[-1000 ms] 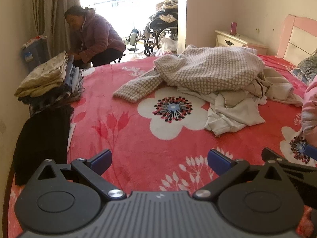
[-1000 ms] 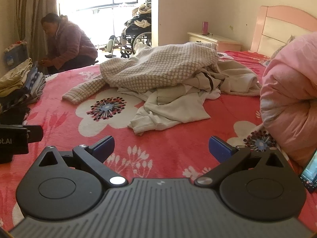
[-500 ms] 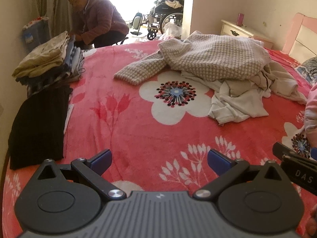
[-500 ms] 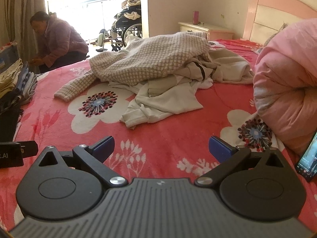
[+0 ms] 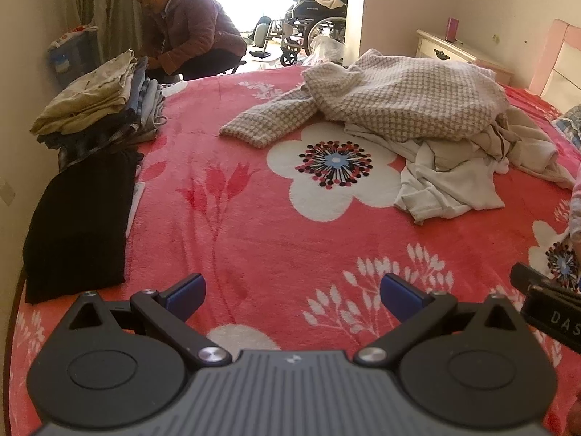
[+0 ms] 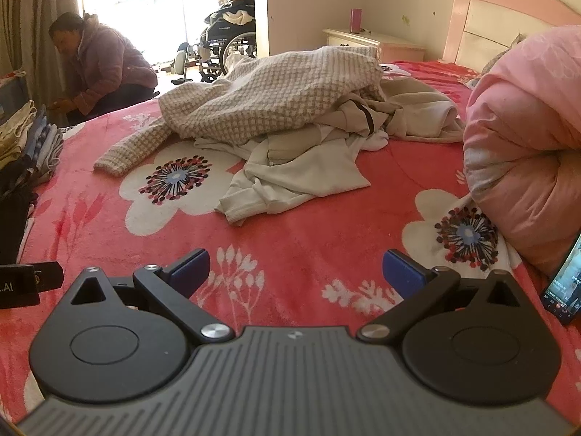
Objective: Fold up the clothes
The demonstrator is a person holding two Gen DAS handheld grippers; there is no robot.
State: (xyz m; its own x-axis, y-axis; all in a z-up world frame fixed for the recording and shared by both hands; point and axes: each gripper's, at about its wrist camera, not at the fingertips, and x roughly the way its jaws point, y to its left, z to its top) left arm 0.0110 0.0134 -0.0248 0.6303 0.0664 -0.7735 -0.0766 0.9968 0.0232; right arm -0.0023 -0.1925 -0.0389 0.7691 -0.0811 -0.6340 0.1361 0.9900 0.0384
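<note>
A heap of unfolded clothes lies mid-bed: a beige checked sweater (image 5: 403,94) (image 6: 276,98) on top, a white garment (image 5: 446,185) (image 6: 297,178) spilling toward me beneath it. A stack of folded clothes (image 5: 98,105) (image 6: 25,145) and a flat black garment (image 5: 80,221) sit at the left edge. My left gripper (image 5: 292,296) hangs open over bare red blanket, nothing between its fingers. My right gripper (image 6: 296,272) is open too, short of the white garment. Each gripper's body shows at the edge of the other's view.
The bed has a red floral blanket (image 5: 254,225) (image 6: 308,239). A rolled pink quilt (image 6: 526,138) and a phone (image 6: 564,283) lie at right. A person (image 5: 189,29) (image 6: 101,69) crouches beyond the far left corner. A wheelchair (image 5: 316,7) and nightstand (image 6: 374,41) stand behind.
Both grippers have risen and tilted down over the bed, so the clothes heap sits lower and nearer in view. Both stay open; no garment has moved.
</note>
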